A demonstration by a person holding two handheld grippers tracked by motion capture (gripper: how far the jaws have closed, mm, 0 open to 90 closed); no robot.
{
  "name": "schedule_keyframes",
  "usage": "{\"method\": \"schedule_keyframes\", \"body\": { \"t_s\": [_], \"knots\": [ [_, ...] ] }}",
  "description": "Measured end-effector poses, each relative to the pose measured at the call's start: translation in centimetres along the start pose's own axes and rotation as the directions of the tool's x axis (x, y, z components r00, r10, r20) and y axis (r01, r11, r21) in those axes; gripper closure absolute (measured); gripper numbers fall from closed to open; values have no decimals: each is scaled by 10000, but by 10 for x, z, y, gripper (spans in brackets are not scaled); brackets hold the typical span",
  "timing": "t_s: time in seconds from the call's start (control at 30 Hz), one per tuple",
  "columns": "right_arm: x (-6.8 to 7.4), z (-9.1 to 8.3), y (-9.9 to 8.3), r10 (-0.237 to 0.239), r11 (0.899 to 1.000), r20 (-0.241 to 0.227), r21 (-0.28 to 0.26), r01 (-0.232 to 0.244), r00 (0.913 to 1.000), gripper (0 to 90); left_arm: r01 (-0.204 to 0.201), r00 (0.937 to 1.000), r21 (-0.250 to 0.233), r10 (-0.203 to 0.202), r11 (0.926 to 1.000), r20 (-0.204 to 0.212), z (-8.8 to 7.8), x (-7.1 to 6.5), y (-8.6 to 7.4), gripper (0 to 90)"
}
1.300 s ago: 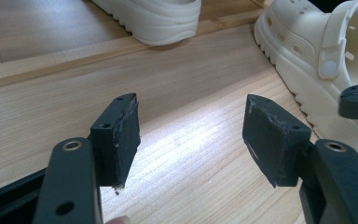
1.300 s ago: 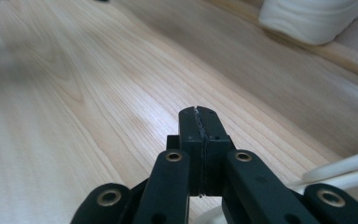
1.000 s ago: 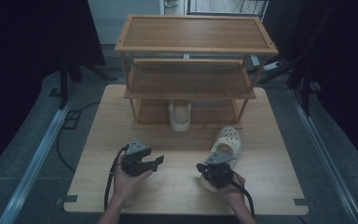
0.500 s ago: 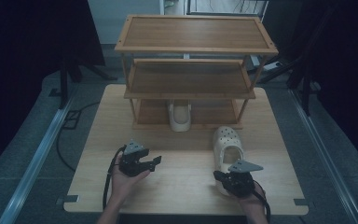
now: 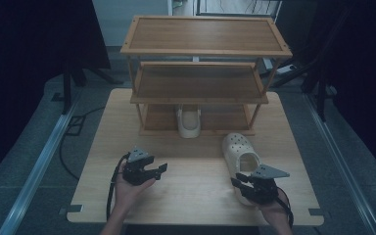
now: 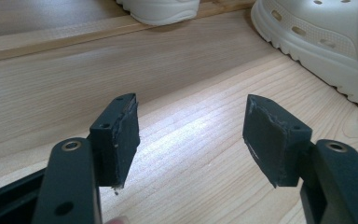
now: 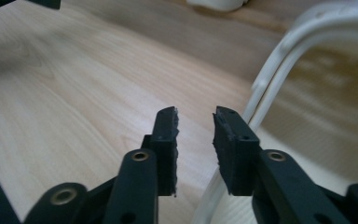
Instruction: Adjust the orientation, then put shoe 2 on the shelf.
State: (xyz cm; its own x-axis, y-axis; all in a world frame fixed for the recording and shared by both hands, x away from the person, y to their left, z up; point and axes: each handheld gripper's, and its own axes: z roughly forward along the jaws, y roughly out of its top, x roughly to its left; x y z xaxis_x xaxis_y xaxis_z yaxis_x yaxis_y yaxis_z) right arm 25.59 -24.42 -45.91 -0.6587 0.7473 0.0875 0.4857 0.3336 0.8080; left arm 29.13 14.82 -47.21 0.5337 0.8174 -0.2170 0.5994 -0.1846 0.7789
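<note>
Two cream clogs are in play: one clog (image 5: 189, 121) already stands on the bottom shelf of the wooden shoe rack (image 5: 200, 49), heel toward the near edge, and the loose clog (image 5: 240, 159) lies on the table (image 5: 186, 181) at the near right, its long axis running near to far with the toe aimed at the rack. The right gripper (image 5: 242, 185) sits just at this clog's heel end, clearly the closer tool; its jaws have just been opening and now stand partly apart with nothing between them (the heel strap (image 7: 279, 60) curves just beside its right jaw). The left gripper (image 5: 160, 169) rests well to the left, released and empty. Judging by this, the next grasp belongs at the heel, followed by a push along the shoe's length toward the free shelf space right of its mate.
</note>
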Motion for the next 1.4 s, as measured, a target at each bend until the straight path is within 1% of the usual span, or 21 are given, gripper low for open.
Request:
{"method": "schedule_keyframes", "body": {
  "t_s": [0.07,0.1,0.13,0.17,0.27,0.3,0.33,0.37,0.5,0.53,0.6,0.7,0.73,0.8,0.9,0.97,1.03,1.1,1.27,1.3,1.4],
  "knots": [
    [0,-1,2,-96,10000,52,-28,96,9999,655,4,10000,-28,-4,10000,-37,-2,0,0,362],
    [-4,-5,6,-208,9995,368,-233,217,9991,622,55,9999,-96,-56,9999,-85,-5,1,-1,362],
    [-4,-5,6,-208,9995,368,-233,217,9991,622,55,9999,-96,-56,9999,-85,-5,1,-1,362],
    [-6,-7,8,-195,9993,480,-298,209,9987,613,87,9999,-123,-89,9999,-145,-6,2,-1,362],
    [-16,-15,13,9,9980,1025,-623,55,9947,566,169,9996,-210,-174,9996,-234,-10,5,-1,362],
    [-21,-20,14,126,9969,1252,-783,-28,9920,554,200,9994,-226,-206,9995,-268,-11,6,-1,362],
    [-21,-20,14,126,9969,1252,-783,-28,9920,554,200,9994,-226,-206,9995,-268,-11,6,-1,362],
    [-26,-23,13,230,9964,1420,-838,-111,9896,548,228,9994,-240,-235,9995,-263,-11,7,-1,362],
    [-32,-25,11,372,9962,1603,-842,-239,9864,543,273,9993,-215,-278,9994,-234,-11,8,-2,362],
    [-35,-26,9,411,9964,1811,-806,-268,9826,536,315,9994,-204,-318,9993,-158,-10,8,-2,362],
    [-36,-26,9,400,9967,1861,-774,-259,9817,531,353,9993,-191,-355,9992,-145,-9,8,-2,362],
    [-42,-27,6,434,9971,2166,-697,-289,9753,525,287,9995,-148,-288,9995,-112,-9,6,-2,362],
    [-46,-28,3,584,9965,2280,-710,-432,9719,524,265,9996,-158,-267,9995,-95,-8,6,-2,361],
    [-48,-28,3,628,9964,2323,-705,-475,9706,523,261,9996,-142,-262,9996,-91,-8,5,-2,361],
    [-57,-27,-1,897,9946,2464,-728,-739,9650,520,318,9994,-123,-319,9994,-104,-8,6,-3,361],
    [-58,-27,-1,888,9949,2439,-687,-741,9657,517,326,9994,-133,-328,9994,-119,-8,7,-4,361],
    [-62,-23,-2,971,9947,2481,-571,-855,9638,509,353,9993,-140,-355,9993,-152,-9,7,-4,361],
    [-65,-19,-3,1055,9940,2433,-530,-954,9642,503,373,9991,-167,-376,9992,-178,-11,7,-4,361],
    [-68,-12,-4,1161,9931,2413,-425,-1090,9635,502,389,9990,-180,-392,9991,-194,-11,8,-5,361],
    [-69,-7,-4,1221,9925,2424,-393,-1161,9624,503,387,9990,-165,-391,9991,-193,-11,8,-5,361],
    [-70,-3,-3,1216,9926,2416,-312,-1175,9627,504,389,9991,-139,-391,9991,-184,-10,8,-5,361]
  ]
}}
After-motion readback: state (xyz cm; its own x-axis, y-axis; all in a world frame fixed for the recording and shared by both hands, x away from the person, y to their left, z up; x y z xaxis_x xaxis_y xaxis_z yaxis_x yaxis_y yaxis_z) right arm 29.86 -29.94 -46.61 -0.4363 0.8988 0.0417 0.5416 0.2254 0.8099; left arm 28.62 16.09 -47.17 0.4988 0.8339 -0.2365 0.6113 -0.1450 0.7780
